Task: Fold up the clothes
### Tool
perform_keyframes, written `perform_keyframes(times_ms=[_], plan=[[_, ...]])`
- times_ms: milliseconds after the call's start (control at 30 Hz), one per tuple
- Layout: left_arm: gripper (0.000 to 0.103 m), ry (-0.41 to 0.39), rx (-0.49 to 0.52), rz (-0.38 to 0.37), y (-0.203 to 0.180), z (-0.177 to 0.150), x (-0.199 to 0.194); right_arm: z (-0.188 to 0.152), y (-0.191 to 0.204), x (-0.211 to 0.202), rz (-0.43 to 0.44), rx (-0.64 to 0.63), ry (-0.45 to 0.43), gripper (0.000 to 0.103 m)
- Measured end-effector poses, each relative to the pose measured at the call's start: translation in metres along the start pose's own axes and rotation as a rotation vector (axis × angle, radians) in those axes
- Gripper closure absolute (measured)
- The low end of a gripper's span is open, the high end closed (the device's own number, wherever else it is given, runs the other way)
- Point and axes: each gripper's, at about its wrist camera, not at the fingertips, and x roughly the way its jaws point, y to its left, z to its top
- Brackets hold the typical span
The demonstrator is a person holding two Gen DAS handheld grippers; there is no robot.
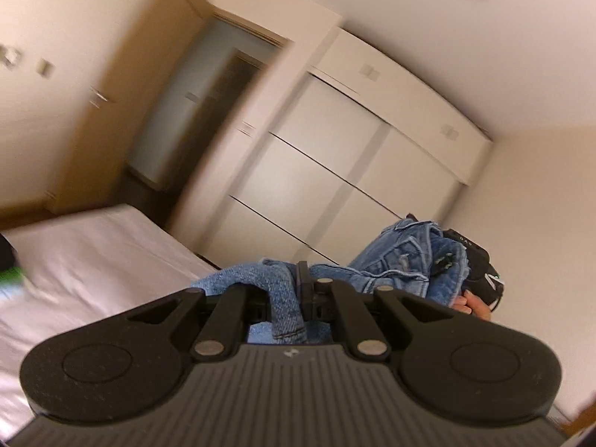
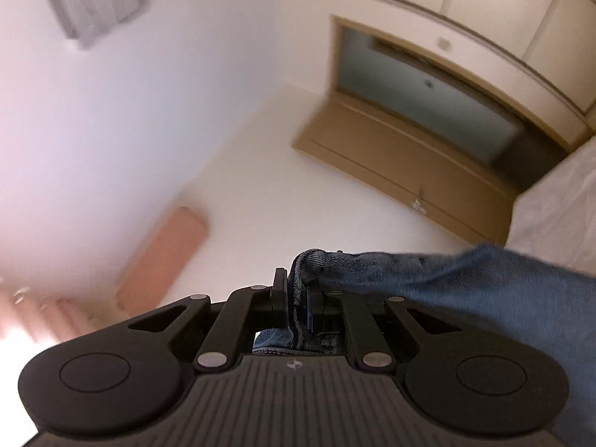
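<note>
white bed — beige wardrobe behind.

Denim garment runs off the right edge; the doorway behind is motion-blurred.

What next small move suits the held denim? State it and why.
Probably lower the denim garment toward the bed to spread it: left gripper and right gripper are each shut on an edge, holding it bunched in the air.
</note>
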Motion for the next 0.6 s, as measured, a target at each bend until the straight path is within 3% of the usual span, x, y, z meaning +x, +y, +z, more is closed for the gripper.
perform_keyframes(times_ms=[133,233,300,400,500,567,600], plan=[[0.1,-0.146,0.083,0.08,-0.032,0.066,-0.004,0.034,0.021,0.087,0.083,-0.016,0.011,0.094],[0.099,-0.273,0.178,0.109,-0.085,0.096,-0.027,0.06,0.062,0.114,0.215,-0.068,-0.001,0.094],[0.099,-0.347,0.232,0.116,-0.127,0.1,-0.044,0.078,0.09,0.118,0.301,-0.096,-0.018,0.094],[0.099,-0.4,0.261,0.128,-0.179,0.082,-0.064,0.099,0.114,0.108,0.407,-0.083,-0.014,0.094],[0.099,-0.411,0.28,0.177,-0.219,0.031,-0.068,0.118,0.095,0.089,0.44,-0.066,0.044,0.094],[0.098,-0.361,0.249,0.191,-0.23,-0.023,-0.062,0.119,0.066,0.067,0.396,-0.043,0.113,0.094],[0.098,-0.294,0.214,0.19,-0.228,-0.056,-0.053,0.12,0.049,0.055,0.37,-0.031,0.147,0.094]])
